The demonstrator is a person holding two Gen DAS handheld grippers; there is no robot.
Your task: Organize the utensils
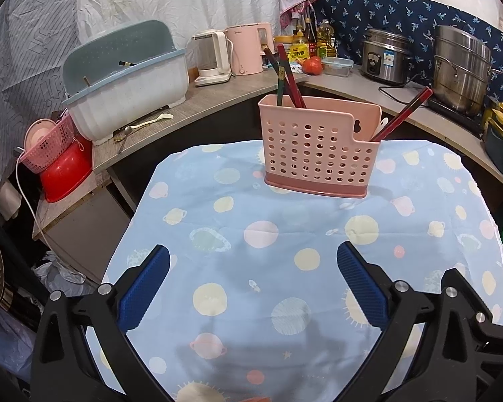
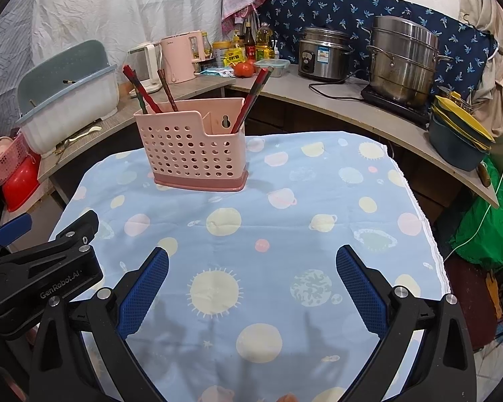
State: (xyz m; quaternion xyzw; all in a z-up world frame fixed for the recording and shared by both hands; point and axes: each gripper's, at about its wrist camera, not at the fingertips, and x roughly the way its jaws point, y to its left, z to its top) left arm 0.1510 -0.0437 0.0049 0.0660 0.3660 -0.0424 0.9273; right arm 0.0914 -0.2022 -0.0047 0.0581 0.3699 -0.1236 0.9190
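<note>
holder (image 1: 318, 154) seen far ahead on table (image 1: 285, 268) | chopsticks (image 1: 290, 77) stood upright-ish | left hand-held gripper (image 1: 253, 263) and right hand-held gripper (image 2: 251, 263) both spread wide, nothing held | neither clearly nearer

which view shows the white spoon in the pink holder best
The left wrist view: a sliver of the white spoon peeks above the cut-down side of the pink holder, beside the leaning chopsticks. In the right wrist view the holder's wall hides it.

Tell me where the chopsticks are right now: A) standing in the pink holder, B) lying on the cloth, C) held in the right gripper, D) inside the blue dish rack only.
A: the chopsticks stand tilted in the pink holder on the cloth, in both compartments; the left gripper and right gripper are open and empty.
</note>
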